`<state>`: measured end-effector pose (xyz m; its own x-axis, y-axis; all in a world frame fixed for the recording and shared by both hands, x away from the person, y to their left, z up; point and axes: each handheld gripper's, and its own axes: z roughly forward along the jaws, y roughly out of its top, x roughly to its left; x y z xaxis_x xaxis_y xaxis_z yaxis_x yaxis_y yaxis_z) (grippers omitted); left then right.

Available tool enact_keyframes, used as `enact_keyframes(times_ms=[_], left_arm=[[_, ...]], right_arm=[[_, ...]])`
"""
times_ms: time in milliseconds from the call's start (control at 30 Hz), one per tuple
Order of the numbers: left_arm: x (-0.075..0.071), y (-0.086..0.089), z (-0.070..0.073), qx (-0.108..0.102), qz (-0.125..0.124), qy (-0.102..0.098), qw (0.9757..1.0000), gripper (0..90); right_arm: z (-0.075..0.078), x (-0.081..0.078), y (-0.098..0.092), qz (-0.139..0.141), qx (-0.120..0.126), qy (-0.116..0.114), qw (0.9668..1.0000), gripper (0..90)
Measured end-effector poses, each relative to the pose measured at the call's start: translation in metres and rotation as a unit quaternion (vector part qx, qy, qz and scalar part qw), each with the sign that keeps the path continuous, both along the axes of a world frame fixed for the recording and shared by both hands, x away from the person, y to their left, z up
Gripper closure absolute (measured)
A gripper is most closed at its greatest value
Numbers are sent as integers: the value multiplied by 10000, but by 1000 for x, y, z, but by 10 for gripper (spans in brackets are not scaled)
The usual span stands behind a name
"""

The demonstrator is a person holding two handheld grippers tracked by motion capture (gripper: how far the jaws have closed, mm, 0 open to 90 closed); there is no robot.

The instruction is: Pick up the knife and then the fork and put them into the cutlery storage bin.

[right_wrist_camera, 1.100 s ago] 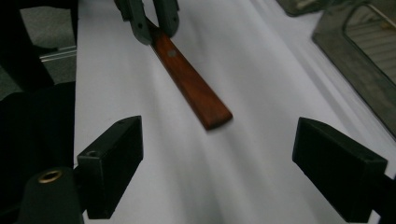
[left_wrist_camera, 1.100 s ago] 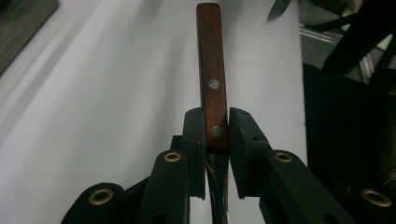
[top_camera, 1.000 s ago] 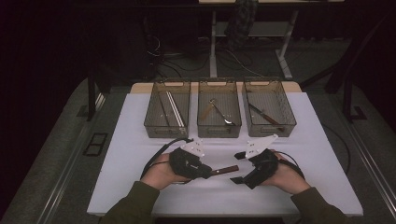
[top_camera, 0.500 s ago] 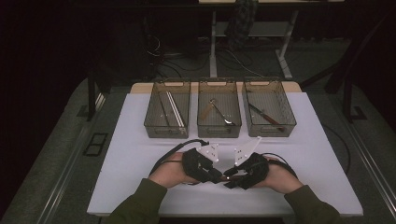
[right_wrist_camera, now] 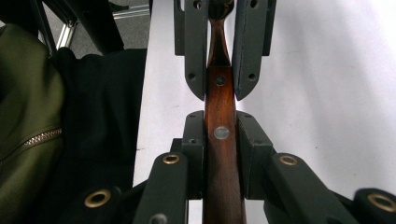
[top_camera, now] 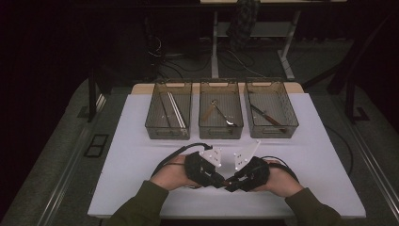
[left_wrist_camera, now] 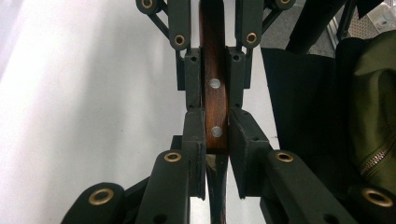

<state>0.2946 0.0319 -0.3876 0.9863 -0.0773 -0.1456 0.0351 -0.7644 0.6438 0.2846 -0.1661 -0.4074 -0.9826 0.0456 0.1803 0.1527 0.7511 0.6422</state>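
Observation:
A utensil with a brown wooden handle [left_wrist_camera: 215,100] set with metal rivets is held level above the white table [top_camera: 141,155], near its front edge. My left gripper [left_wrist_camera: 217,140] is shut on the handle. My right gripper [right_wrist_camera: 222,135] faces it end to end; its jaws have just been closing and now press the same wooden handle [right_wrist_camera: 220,154]. In the high view the left gripper [top_camera: 220,181] and right gripper [top_camera: 234,183] meet tip to tip in front of the person. The utensil's far end is hidden behind the jaws.
Three clear bins stand in a row at the back of the table: the left bin [top_camera: 168,133] holds thin sticks, the middle bin [top_camera: 221,133] metal utensils, the right bin [top_camera: 271,133] a dark-handled tool. A green sleeve [right_wrist_camera: 28,102] lies close to the table's front edge.
Both hands have come together at the table's front centre. The right gripper's jaws, open and apart from the utensil a second ago, have closed on its handle.

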Motion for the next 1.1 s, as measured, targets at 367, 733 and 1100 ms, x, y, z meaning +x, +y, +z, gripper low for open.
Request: enact_keyframes(times_ms=[367, 733, 1100], left_arm=[[8, 30, 3, -776, 796, -31, 9938, 520], [2, 86, -7, -1301, 2110, -473, 9676, 295], [-15, 116, -31, -1247, 3075, -662, 9410, 119]], right_arm=[[5, 6, -14, -386, 226, -63, 9990, 755], [9, 18, -47, -1163, 319, -253, 9924, 755], [19, 27, -79, -1840, 544, -447, 9804, 755]])
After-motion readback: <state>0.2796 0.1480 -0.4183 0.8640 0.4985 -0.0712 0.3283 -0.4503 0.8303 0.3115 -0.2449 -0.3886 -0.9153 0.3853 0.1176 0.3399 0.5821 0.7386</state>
